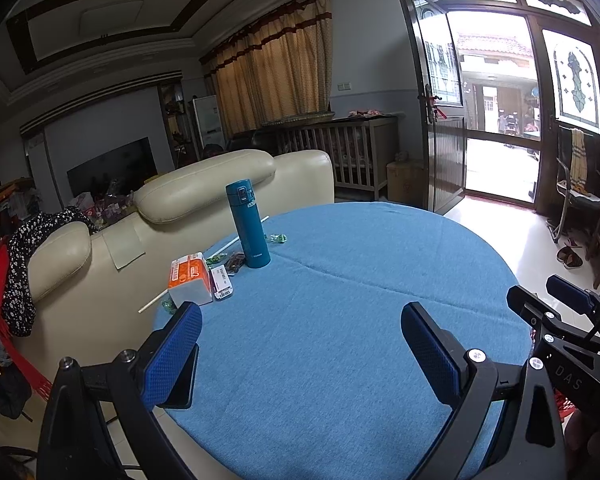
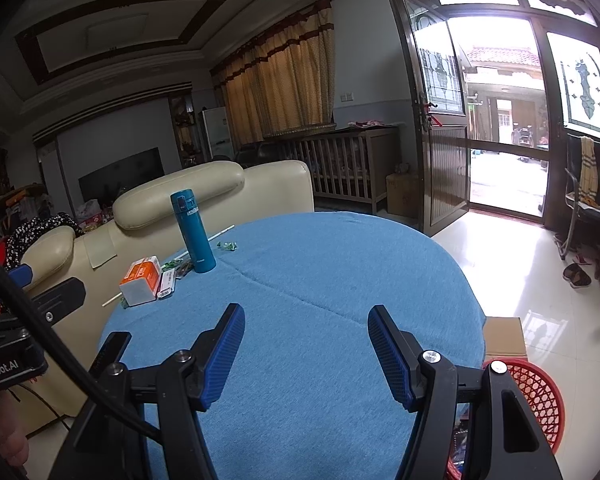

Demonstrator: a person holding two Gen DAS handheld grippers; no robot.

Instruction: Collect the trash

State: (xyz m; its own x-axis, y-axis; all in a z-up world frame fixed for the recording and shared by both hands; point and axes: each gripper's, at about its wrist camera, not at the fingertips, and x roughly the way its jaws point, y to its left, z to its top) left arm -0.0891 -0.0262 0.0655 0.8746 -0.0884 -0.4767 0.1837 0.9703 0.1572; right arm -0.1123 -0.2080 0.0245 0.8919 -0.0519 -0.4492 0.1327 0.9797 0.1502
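Observation:
Trash lies at the far left of the round blue table (image 1: 340, 320): an orange and white box (image 1: 190, 280), a small white labelled packet (image 1: 223, 283), green candy wrappers (image 1: 278, 238), a dark wrapper (image 1: 235, 262) and a long white stick (image 1: 156, 300). The same box (image 2: 140, 279) and wrappers (image 2: 226, 245) show in the right wrist view. My left gripper (image 1: 302, 332) is open and empty above the near table. My right gripper (image 2: 306, 336) is open and empty too. A red mesh basket (image 2: 536, 396) stands on the floor at the table's right.
A teal flask (image 1: 249, 225) stands upright among the trash. A cream sofa (image 1: 204, 192) backs against the table's left side. A cardboard box (image 2: 504, 338) sits by the basket. Chairs (image 1: 580, 184) and an open door (image 1: 500, 120) are at the right.

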